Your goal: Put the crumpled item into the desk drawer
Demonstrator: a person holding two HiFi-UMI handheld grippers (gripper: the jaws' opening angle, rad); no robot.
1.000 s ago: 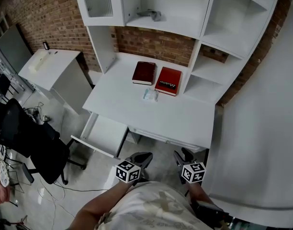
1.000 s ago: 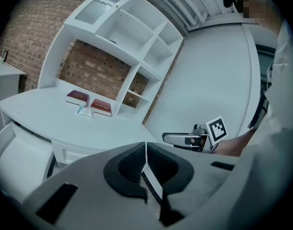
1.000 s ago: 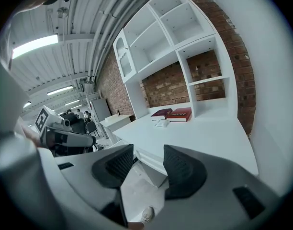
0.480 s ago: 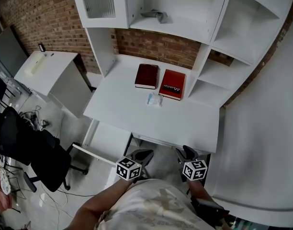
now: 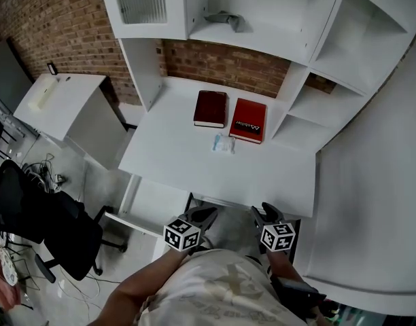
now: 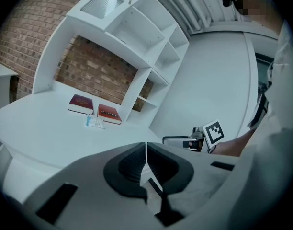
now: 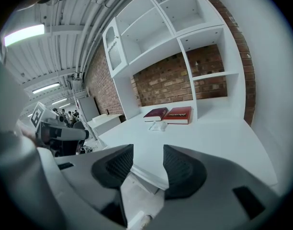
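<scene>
Step in hand: by my reading this is the approach. Nothing is being held, and both claws are hanging at the near edge of the tabletop [image 5: 194, 165], well apart from the target.

Crumpled item: the crumpled item [image 5: 223, 143] is lying on the tabletop just in front of the gap between two books, close to their near edges. It is looking pale and partly see-through, like a small wrapper or bag.

Books: a dark red book [image 5: 210, 109] and a red book [image 5: 249, 120] are lying flat side by side toward the back.

Drawer: the drawer [image 5: 150, 199] is standing pulled out under the tabletop's left part, with its white floor showing and nothing visible inside.

Left claw: the left claw [image 6: 145, 150] is pointing across the tabletop with its jaws pressed together on nothing.

Right claw: the right claw [image 7: 149, 159] is standing with its jaws moderately apart and only air between them.

Next move: probably reaching forward over the tabletop with the right claw, already parted, bringing its jaws around the crumpled item, closing lightly, then carrying it left and down into the drawer.

Caution: the red book is sitting very near the item, so the jaws are needing a clean line from the front.
</scene>
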